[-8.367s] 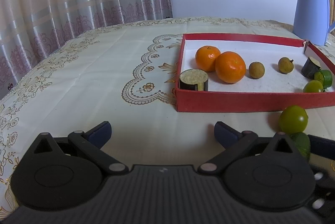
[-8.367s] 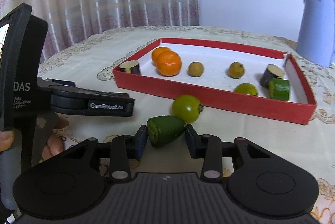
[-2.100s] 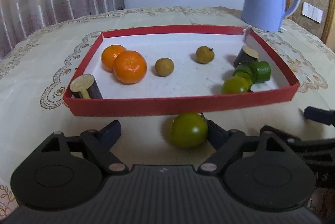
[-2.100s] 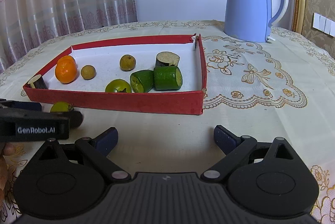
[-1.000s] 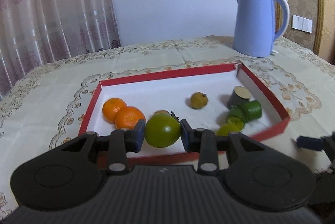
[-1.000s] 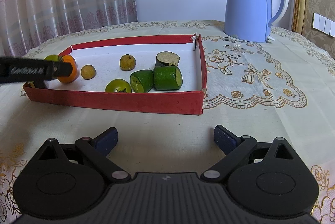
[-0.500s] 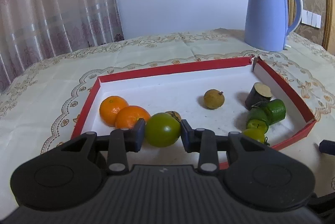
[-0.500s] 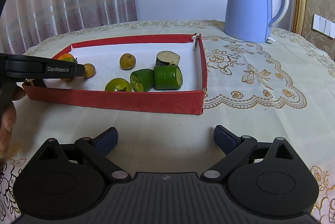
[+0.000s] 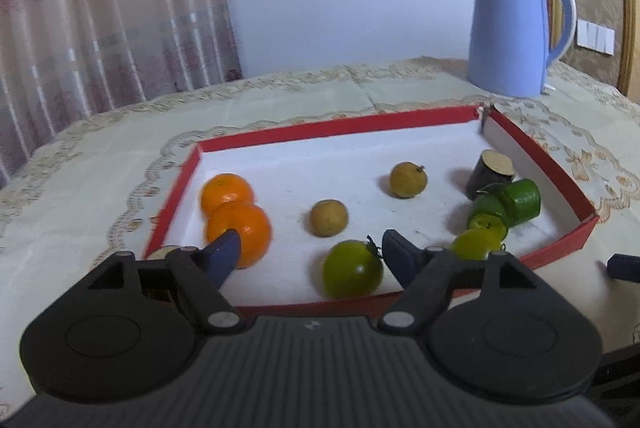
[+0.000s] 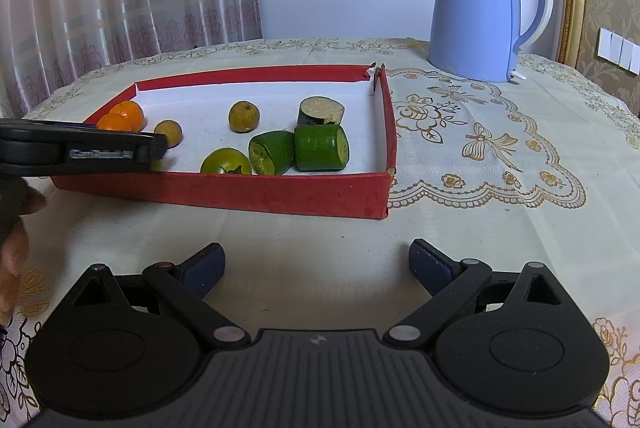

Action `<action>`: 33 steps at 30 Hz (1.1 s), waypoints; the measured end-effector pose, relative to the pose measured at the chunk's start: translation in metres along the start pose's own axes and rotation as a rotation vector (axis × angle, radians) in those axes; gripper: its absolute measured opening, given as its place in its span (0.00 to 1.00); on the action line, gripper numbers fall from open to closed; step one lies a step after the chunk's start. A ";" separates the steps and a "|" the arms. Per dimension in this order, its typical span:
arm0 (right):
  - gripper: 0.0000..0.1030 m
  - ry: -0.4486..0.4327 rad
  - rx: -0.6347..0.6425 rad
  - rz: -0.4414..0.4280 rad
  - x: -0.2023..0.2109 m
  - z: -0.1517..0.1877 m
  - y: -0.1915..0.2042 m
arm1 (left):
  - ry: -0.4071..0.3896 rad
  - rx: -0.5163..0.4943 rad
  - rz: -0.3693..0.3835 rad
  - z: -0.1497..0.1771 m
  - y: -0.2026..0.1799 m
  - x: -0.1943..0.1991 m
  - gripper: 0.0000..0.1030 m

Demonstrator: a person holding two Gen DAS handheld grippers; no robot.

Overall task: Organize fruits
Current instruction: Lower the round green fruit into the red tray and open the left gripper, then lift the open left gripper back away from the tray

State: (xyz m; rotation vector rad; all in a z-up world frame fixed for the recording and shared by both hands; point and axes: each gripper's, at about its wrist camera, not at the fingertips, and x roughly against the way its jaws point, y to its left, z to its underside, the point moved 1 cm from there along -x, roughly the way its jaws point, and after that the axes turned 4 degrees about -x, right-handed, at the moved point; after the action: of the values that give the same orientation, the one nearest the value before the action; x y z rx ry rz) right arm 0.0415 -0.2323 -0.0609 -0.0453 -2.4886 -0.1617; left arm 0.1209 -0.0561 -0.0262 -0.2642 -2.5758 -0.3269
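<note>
My left gripper (image 9: 310, 252) is open over the front edge of the red tray (image 9: 332, 126). A green tomato (image 9: 352, 269) lies loose on the tray floor between its fingers, close to the right finger. The tray also holds two oranges (image 9: 239, 226), two brown longans (image 9: 329, 217), a second green tomato (image 9: 476, 243), green cucumber pieces (image 9: 520, 196) and an eggplant piece (image 9: 490, 174). My right gripper (image 10: 316, 264) is open and empty over the tablecloth in front of the tray (image 10: 256, 194). The left gripper body (image 10: 80, 152) shows at the left there.
A blue kettle (image 10: 486, 8) stands at the back right of the table (image 10: 500, 188). Another eggplant piece (image 9: 162, 252) sits in the tray's front left corner, mostly hidden behind my left finger. Curtains hang behind the table.
My left gripper has opened and let go of the green tomato, which now rests on the tray floor. The right gripper has not moved.
</note>
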 end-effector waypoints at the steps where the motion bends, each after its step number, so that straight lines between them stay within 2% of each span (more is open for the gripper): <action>1: 0.96 0.000 -0.001 0.000 0.000 0.000 0.000 | -0.007 0.006 -0.009 0.001 0.002 0.005 0.81; 7: 0.96 -0.016 -0.017 0.010 0.005 0.002 -0.001 | -0.053 0.022 -0.058 0.006 0.008 0.043 0.93; 12: 0.96 -0.002 -0.101 -0.015 0.015 0.000 0.006 | -0.072 0.031 -0.087 0.009 0.009 0.070 0.96; 15: 0.96 -0.065 -0.055 0.037 0.030 -0.005 0.023 | -0.062 0.043 -0.100 0.009 0.012 0.079 1.00; 25: 0.97 -0.115 -0.036 0.167 0.042 -0.022 0.048 | -0.054 0.110 -0.128 0.014 0.029 0.096 1.00; 33: 0.97 -0.111 -0.071 0.196 0.040 -0.027 0.045 | -0.059 0.125 -0.142 0.013 0.035 0.103 1.00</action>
State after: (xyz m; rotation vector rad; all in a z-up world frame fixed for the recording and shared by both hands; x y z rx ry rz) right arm 0.0287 -0.1916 -0.0109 -0.3356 -2.5701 -0.1689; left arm 0.0368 -0.0063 0.0229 -0.0459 -2.6666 -0.2101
